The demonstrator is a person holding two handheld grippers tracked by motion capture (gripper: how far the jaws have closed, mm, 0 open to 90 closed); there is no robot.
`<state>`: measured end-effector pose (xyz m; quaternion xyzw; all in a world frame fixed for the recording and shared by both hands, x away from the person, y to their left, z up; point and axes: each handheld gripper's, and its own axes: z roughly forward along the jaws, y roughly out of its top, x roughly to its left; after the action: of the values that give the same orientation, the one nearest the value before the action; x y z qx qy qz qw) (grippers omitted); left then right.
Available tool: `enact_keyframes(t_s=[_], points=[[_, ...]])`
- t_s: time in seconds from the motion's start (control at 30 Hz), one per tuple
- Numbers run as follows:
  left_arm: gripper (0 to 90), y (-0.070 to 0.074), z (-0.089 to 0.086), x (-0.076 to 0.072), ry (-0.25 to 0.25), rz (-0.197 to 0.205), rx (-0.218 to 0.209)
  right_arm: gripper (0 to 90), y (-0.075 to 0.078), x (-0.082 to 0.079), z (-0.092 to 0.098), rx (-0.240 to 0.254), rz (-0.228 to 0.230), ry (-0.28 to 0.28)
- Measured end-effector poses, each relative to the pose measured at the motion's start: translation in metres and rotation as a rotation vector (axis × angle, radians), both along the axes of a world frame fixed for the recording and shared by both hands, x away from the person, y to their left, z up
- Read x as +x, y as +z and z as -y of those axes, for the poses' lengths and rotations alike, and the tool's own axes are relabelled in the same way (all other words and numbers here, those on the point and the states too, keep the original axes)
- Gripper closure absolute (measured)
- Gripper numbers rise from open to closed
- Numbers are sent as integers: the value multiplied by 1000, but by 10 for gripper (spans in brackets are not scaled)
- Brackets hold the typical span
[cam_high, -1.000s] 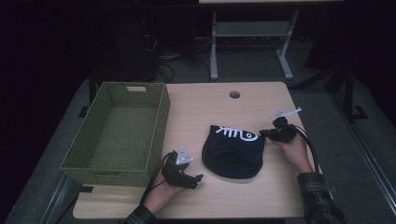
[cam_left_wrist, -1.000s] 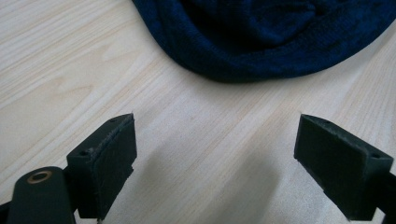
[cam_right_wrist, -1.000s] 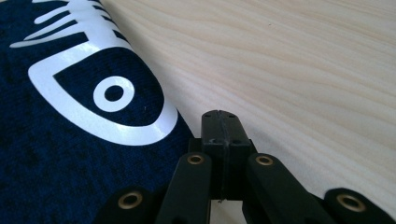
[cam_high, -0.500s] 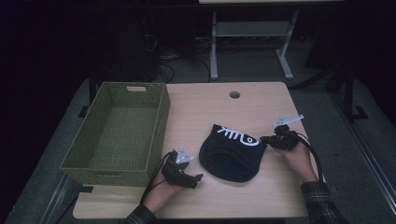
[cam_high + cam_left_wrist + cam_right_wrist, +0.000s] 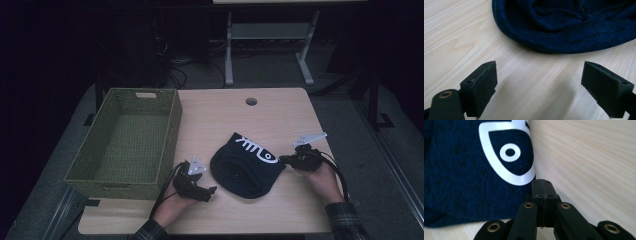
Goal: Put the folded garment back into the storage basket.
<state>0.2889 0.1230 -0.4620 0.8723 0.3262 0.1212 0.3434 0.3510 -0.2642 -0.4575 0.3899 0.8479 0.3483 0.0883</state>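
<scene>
One wooden counter carries everything. At its left edge sits one green woven basket, nothing visible inside. One dark blue cap with a white print lies flat between the two tools. The left hand-held gripper rests with jaws spread wide just short of it; the right hand-held gripper is pinched closed at the cap's edge.

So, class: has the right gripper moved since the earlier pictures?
Yes. In the high view the right gripper has slid toward the near table edge and slightly right, away from the round hole, jaws shut beside the dark cloth.
</scene>
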Motion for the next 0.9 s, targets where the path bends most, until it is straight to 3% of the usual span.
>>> enact_keyframes(t_s=[0.9], points=[[126,0,0,0,-7,-6,10,900,-3,-62,-19,14,-8,97]])
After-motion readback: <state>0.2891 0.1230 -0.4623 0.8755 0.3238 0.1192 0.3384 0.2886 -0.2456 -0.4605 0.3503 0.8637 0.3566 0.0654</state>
